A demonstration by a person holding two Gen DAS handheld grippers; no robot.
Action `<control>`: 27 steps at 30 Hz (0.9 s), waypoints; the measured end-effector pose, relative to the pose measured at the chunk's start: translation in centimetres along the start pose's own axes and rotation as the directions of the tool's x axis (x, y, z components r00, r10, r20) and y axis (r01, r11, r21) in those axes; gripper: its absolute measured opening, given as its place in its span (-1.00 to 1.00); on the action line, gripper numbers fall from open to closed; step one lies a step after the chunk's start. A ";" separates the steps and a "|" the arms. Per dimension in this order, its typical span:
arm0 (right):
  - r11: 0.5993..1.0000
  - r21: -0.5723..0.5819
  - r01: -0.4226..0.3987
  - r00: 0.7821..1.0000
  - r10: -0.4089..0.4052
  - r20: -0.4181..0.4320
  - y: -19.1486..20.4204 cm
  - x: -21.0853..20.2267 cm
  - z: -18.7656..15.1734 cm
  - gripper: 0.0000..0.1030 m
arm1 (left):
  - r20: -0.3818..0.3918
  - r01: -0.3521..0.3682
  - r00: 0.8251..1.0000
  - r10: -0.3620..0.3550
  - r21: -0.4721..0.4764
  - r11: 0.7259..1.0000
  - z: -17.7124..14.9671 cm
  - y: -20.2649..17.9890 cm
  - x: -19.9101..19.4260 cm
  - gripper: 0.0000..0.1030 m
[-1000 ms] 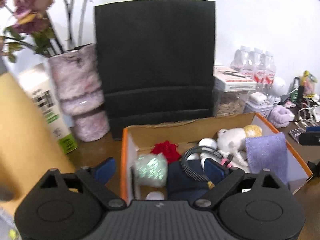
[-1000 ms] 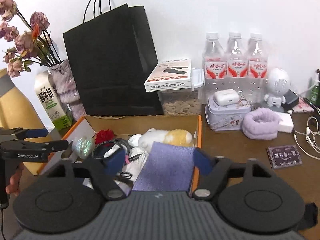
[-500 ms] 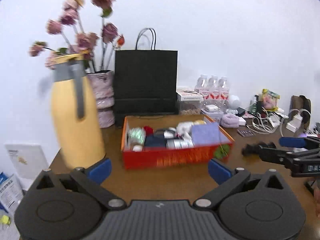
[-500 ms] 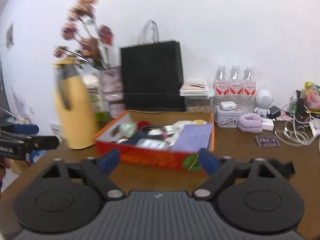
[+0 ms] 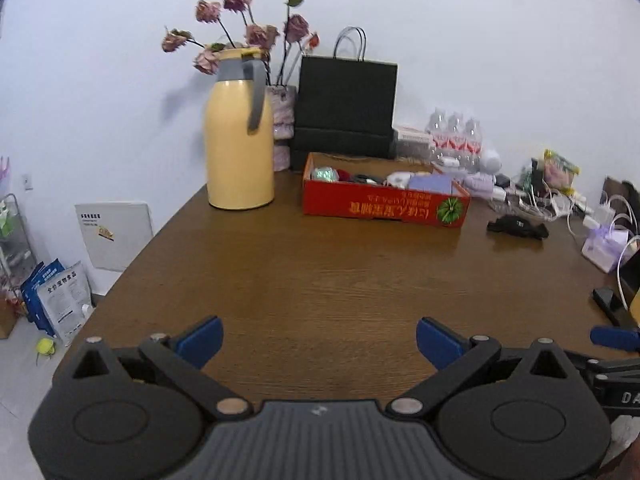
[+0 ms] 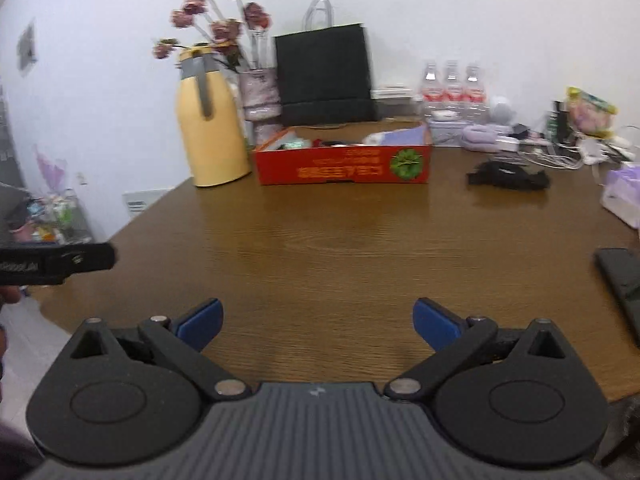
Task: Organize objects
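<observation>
- Both grippers are now sitting back at the near edge of the table (image 5: 320,264), well apart from the red box (image 5: 384,200). A second ago they were hovering right over it, with its contents filling both wrist views.
- Left gripper (image 5: 318,338): jaws standing wide, nothing between the blue pads, only bare wood showing in the gap.
- Right gripper (image 6: 316,320): jaws also wide and empty. A second ago they were noticeably narrower, so they have been spreading during the retreat.
- Each gripper is catching the other at the frame edge: the right one at the far right of the left view, the left one at the far left of the right view.
- The box is sitting toward the back of the table, just right of the yellow thermos jug (image 5: 239,136) and in front of the black paper bag (image 5: 347,108).
- Small items are lying inside it: a shiny greenish ball, something red, a pale plush toy, a lilac cloth. Finer detail is too small to tell.
- Reading: with both hands pulled clear and empty, the sorting into the box is looking finished, or at a pause between items.
- A dark strap-like thing (image 5: 518,227) is lying loose on the wood right of the box; it may be a leftover candidate.
- Box orientation: long axis running left to right across the table, one long printed side facing the grippers, lettering upside down from here.
- In the left view the right end is angling slightly nearer.
</observation>
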State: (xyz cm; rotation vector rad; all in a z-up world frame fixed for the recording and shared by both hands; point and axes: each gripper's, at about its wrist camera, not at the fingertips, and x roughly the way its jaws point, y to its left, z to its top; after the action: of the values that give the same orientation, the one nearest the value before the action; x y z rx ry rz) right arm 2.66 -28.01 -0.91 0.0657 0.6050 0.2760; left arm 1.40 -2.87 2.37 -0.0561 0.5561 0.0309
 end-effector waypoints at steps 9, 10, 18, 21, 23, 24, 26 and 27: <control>0.998 0.052 0.034 0.999 -0.032 -0.023 1.1 -1.0 -0.7 1.00 | 0.036 0.035 0.999 -0.037 0.060 0.998 -1.2 -0.7 -2.3 1.00; 0.999 0.050 0.022 1.000 -0.021 -0.019 1.2 -1.2 -0.8 1.00 | 0.019 0.036 0.999 -0.037 0.050 0.998 -1.3 -0.5 -2.2 1.00; 0.996 -0.076 0.046 0.999 -0.048 -0.023 3.3 -1.2 -1.0 1.00 | -0.036 0.065 0.997 -0.063 0.049 0.997 -1.7 -0.3 -1.5 1.00; 0.996 -0.088 0.034 0.999 -0.035 -0.012 3.5 -1.4 -0.9 1.00 | -0.023 0.063 0.998 -0.062 0.055 0.996 -1.6 -0.3 -1.7 1.00; 0.996 -0.090 0.027 1.000 -0.029 -0.011 3.4 -1.4 -0.9 1.00 | -0.013 0.057 0.998 -0.056 0.060 0.997 -1.6 -0.4 -1.9 1.00; 0.995 -0.094 0.032 0.999 -0.033 -0.013 3.4 -1.4 -0.9 1.00 | -0.011 0.055 0.998 -0.054 0.062 0.997 -1.6 -0.4 -1.9 1.00; 0.993 -0.103 0.053 0.998 -0.055 -0.016 3.4 -1.2 -1.0 1.00 | -0.013 0.056 0.998 -0.055 0.064 0.996 -1.5 -0.4 -1.8 1.00; 0.992 -0.108 0.065 0.998 -0.068 -0.019 3.4 -1.1 -1.0 1.00 | -0.014 0.057 0.998 -0.056 0.066 0.996 -1.5 -0.5 -1.8 1.00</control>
State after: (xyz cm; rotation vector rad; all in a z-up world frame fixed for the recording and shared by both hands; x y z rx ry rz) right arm 0.47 -25.08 -0.66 -0.0613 0.6128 0.2444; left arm -0.94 -3.46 2.07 -0.0074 0.5670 -0.0429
